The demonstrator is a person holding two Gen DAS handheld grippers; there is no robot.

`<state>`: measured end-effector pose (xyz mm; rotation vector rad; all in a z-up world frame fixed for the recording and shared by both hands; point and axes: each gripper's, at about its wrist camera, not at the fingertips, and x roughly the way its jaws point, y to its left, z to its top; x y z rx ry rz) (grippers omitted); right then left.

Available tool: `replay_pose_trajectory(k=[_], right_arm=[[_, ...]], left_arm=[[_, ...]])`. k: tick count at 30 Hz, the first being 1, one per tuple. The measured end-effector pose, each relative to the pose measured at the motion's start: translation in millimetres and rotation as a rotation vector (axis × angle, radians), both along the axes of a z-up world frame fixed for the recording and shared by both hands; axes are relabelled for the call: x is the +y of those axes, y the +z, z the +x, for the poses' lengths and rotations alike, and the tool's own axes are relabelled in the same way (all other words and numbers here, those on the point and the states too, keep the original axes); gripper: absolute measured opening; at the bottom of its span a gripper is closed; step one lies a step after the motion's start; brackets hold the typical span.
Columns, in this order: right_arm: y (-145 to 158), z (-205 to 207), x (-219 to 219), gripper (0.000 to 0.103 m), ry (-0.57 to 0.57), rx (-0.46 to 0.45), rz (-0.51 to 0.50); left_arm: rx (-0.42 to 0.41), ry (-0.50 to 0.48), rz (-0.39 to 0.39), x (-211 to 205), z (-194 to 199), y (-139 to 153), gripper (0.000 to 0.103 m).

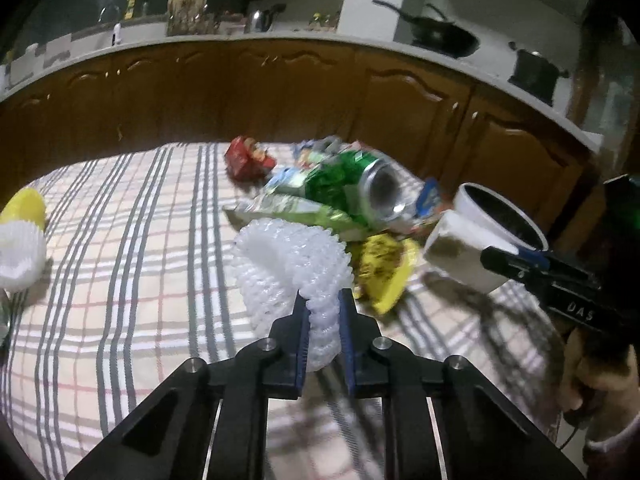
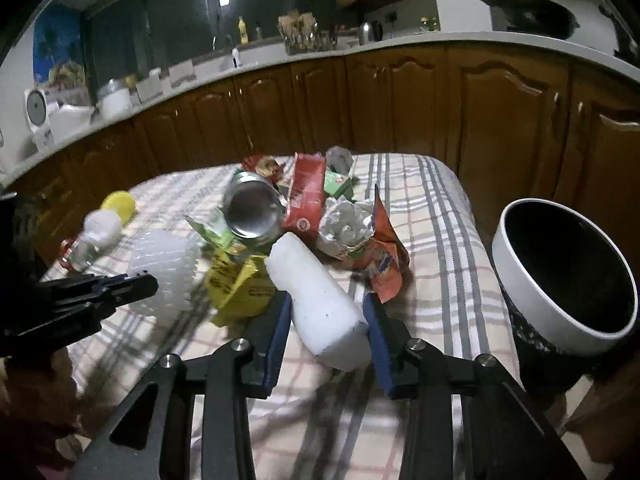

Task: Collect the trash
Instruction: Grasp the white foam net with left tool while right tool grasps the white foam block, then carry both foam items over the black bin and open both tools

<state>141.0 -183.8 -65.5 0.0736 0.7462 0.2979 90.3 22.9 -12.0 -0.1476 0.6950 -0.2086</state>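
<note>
Brown kitchen cabinets [image 2: 400,112] curve behind my plaid-clothed bench [image 1: 120,240], where crumpled wrappers and a dented green drink can [image 1: 360,184] lie heaped. My left gripper [image 1: 324,312] has its fingers clamped on a white foam net sleeve [image 1: 288,268]. My right gripper [image 2: 326,316] holds a white foam block [image 2: 316,300] between its fingers, pads touching its sides. A white bin with a black liner [image 2: 560,272] stands just right of the bench.
</note>
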Motion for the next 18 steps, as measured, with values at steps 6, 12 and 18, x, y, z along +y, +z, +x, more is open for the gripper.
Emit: replay_pose_trajectory(k=[6, 12, 18], right_arm=[[14, -19, -11, 0.037, -0.030, -0.033, 0.031], [25, -31, -33, 0.037, -0.098, -0.064, 0.015], [26, -33, -68, 0.037, -0.192, -0.059, 0.013]], left_arm=[[-0.054, -0.077, -0.024, -18, -25, 23, 0.013], [-0.063, -0.178, -0.015, -50, -22, 31, 0.013], [-0.030, -0.248, -0.035, -80, 9, 31, 0.013]])
